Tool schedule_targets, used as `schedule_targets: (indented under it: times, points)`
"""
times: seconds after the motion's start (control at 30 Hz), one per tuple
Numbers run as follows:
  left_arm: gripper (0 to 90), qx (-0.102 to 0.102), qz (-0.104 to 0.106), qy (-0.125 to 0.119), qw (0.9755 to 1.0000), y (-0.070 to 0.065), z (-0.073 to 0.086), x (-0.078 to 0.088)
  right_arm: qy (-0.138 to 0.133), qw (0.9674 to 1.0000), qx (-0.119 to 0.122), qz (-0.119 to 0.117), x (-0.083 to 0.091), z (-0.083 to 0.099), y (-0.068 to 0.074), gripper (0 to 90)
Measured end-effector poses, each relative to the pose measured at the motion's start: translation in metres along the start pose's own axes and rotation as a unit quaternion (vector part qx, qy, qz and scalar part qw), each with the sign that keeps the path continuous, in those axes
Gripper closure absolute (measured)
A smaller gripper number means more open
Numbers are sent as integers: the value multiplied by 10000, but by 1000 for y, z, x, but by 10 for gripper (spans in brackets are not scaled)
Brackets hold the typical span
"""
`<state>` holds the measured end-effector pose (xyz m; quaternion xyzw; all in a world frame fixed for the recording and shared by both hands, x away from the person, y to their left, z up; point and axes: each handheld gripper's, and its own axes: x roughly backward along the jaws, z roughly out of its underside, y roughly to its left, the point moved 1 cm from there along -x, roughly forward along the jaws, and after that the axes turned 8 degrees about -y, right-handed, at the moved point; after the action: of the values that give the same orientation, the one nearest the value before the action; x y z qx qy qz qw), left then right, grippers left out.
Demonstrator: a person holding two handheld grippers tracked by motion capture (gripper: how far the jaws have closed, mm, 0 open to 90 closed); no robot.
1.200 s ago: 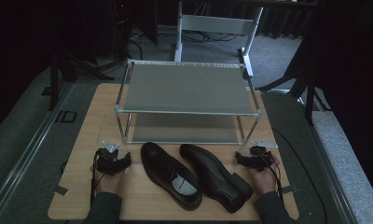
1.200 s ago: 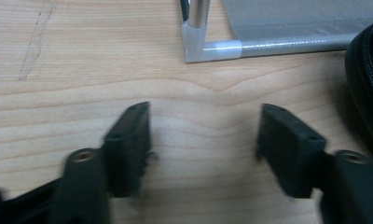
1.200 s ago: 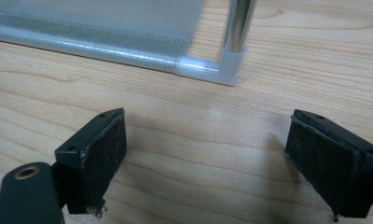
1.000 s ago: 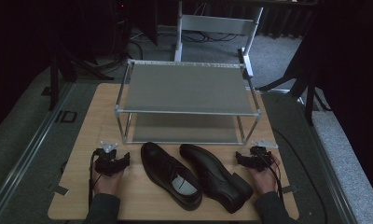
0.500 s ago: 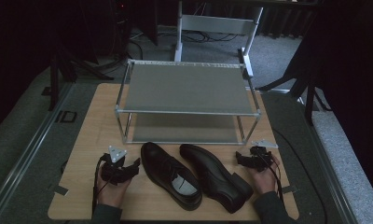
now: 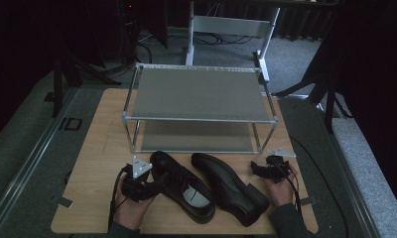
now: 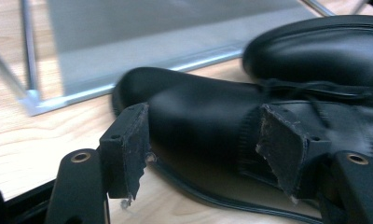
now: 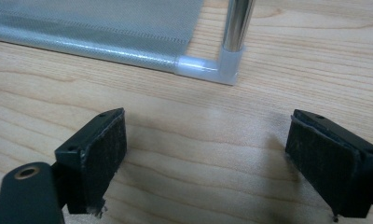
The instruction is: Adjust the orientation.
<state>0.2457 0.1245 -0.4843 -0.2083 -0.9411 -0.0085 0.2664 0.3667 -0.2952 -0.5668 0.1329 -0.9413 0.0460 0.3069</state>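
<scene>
Two shoes, left gripper at the nearer one.

Left shoe (image 6: 182, 184) lies on the worktop (image 6: 95, 163) before the rack (image 6: 199, 94), long axis running from toe near the rack to heel near the person, beside the right shoe (image 6: 230, 187). Left gripper (image 6: 154, 184) straddles its toe end; fingers (image 7: 126, 149) have just been opening, pads apart from the leather. Right gripper (image 6: 256, 168) rests wide open, holding nothing, well clear.
</scene>
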Motion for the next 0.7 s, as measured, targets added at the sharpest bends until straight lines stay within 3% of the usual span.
schedule_targets:
  times: [0.23, 0.47, 0.7]
  points:
    - [339, -123, 179, -5, 9998, -18, -2, -1, 0, 10000, -1, 0, 0, 0, 0, 120]
    - [267, -209, 350, 22, 9992, -37, -4, -2, 1, 10000, -3, 0, 0, 0, 0, 120]
    - [188, -252, 274, 65, 9993, -47, -3, -4, 1, 10000, -4, 1, 0, 0, 0, 120]
